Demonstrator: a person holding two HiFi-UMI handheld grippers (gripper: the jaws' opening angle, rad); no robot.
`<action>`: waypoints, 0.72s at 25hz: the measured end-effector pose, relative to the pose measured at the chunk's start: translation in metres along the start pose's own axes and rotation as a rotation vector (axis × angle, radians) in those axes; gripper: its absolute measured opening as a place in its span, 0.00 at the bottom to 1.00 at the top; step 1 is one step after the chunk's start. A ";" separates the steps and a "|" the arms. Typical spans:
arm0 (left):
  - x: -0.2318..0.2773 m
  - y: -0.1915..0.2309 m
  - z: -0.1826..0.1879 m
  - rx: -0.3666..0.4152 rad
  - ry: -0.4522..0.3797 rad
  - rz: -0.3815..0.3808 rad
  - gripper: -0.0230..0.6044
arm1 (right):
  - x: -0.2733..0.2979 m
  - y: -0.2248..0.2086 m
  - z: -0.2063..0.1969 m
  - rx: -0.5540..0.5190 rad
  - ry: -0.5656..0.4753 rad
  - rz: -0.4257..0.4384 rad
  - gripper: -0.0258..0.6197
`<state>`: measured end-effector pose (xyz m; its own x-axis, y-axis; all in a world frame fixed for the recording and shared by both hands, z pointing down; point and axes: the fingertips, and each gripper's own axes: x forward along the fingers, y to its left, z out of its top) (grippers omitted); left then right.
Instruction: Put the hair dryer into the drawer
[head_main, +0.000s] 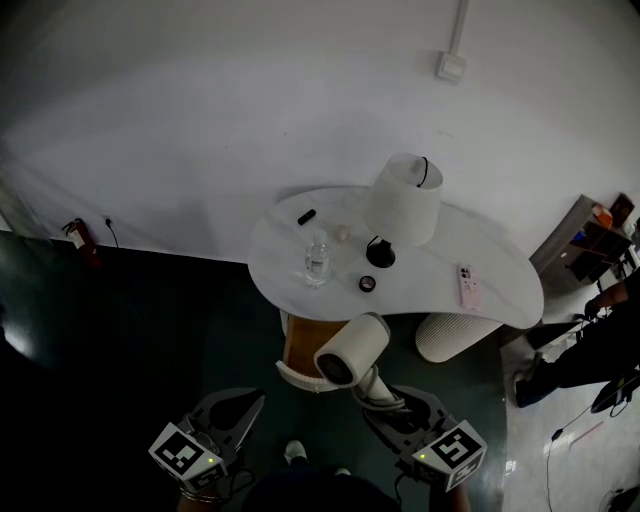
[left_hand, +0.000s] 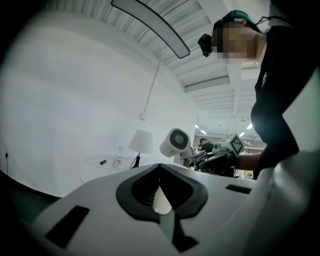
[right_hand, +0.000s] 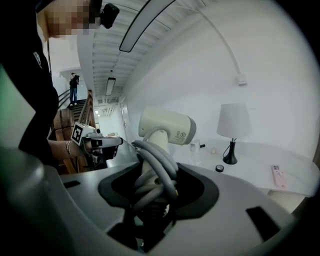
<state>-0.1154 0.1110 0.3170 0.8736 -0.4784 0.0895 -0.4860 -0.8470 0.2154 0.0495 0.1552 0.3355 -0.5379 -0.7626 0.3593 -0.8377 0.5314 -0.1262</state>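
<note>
The white hair dryer (head_main: 352, 350) hangs in the air just before the table's near edge, its round grille facing me. My right gripper (head_main: 388, 402) is shut on its handle, where the grey cord (right_hand: 156, 172) is coiled. In the right gripper view the hair dryer (right_hand: 165, 125) rises straight out of the right gripper (right_hand: 150, 187). Under the table edge, left of the dryer, is a wooden drawer (head_main: 298, 352) with a white curved front, apparently pulled out. My left gripper (head_main: 240, 405) is held low at the left, open and empty. The left gripper view shows the dryer (left_hand: 175, 142) ahead.
The white curved table (head_main: 500, 290) carries a white lamp (head_main: 405, 200), a water bottle (head_main: 317, 262), a small black stick (head_main: 307, 216), a black disc (head_main: 368, 284) and a pink remote (head_main: 467, 286). A white ribbed basket (head_main: 455, 335) stands under its right side. A person (head_main: 590, 345) stands at the right edge.
</note>
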 end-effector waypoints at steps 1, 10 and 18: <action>0.000 0.005 -0.001 -0.005 0.004 -0.003 0.05 | 0.004 0.000 -0.002 0.004 0.011 -0.005 0.37; 0.000 0.027 -0.009 -0.016 0.004 -0.052 0.05 | 0.026 0.002 -0.028 0.063 0.099 -0.050 0.37; 0.003 0.043 -0.022 -0.062 0.016 -0.045 0.05 | 0.039 -0.002 -0.052 0.092 0.212 -0.038 0.37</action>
<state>-0.1329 0.0778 0.3482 0.8950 -0.4361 0.0937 -0.4441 -0.8513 0.2795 0.0354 0.1433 0.3975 -0.4821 -0.6815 0.5505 -0.8672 0.4605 -0.1893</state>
